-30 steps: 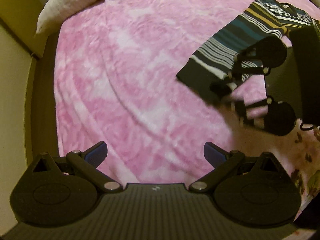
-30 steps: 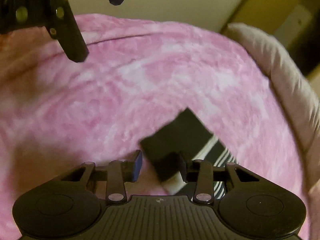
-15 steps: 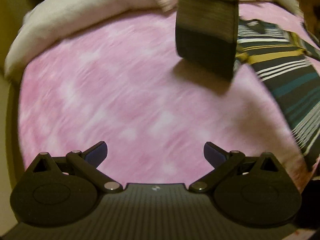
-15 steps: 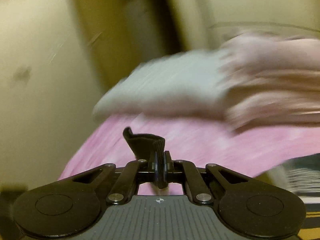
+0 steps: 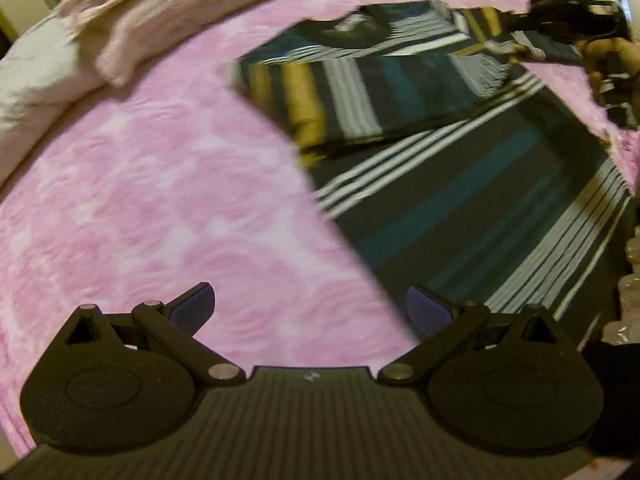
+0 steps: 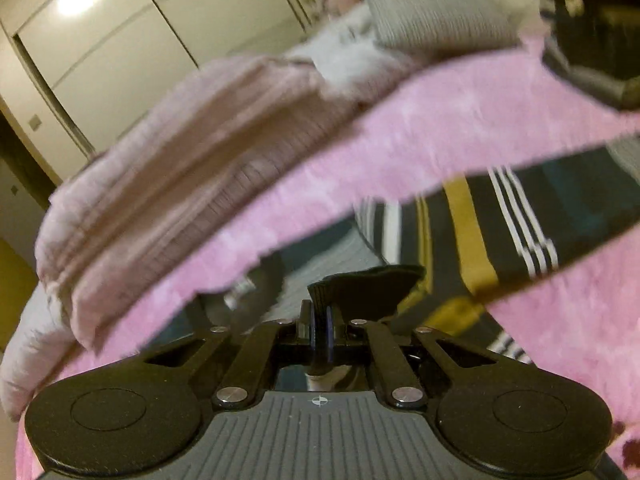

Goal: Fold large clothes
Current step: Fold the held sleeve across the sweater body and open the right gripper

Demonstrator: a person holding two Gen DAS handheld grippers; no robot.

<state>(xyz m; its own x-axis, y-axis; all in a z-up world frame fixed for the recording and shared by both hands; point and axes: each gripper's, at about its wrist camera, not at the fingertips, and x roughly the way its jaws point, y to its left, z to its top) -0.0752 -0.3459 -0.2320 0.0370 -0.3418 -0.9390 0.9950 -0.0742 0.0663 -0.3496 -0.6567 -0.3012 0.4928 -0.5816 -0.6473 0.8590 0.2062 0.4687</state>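
Note:
A large dark sweater (image 5: 460, 184) with white, teal and mustard stripes lies on the pink blanket (image 5: 160, 184), filling the right half of the left wrist view. One sleeve (image 5: 360, 92) is laid across its body. My left gripper (image 5: 310, 306) is open just above the blanket at the sweater's lower left edge, holding nothing. My right gripper (image 6: 320, 320) is shut on a black cuff (image 6: 368, 286) of the sweater (image 6: 520, 224), held over the garment. In the left wrist view the right gripper (image 5: 560, 24) shows blurred at the top right with a hand.
A folded pale pink quilt (image 6: 180, 152) and grey pillows (image 6: 432, 4) lie along the head of the bed. White wardrobe doors (image 6: 120, 28) stand behind. Pink blanket spreads wide to the left of the sweater.
The right gripper pinched the black sleeve cuff and carried it up and across onto the sweater's body. My left gripper swung right, so the sweater now lies close under it.

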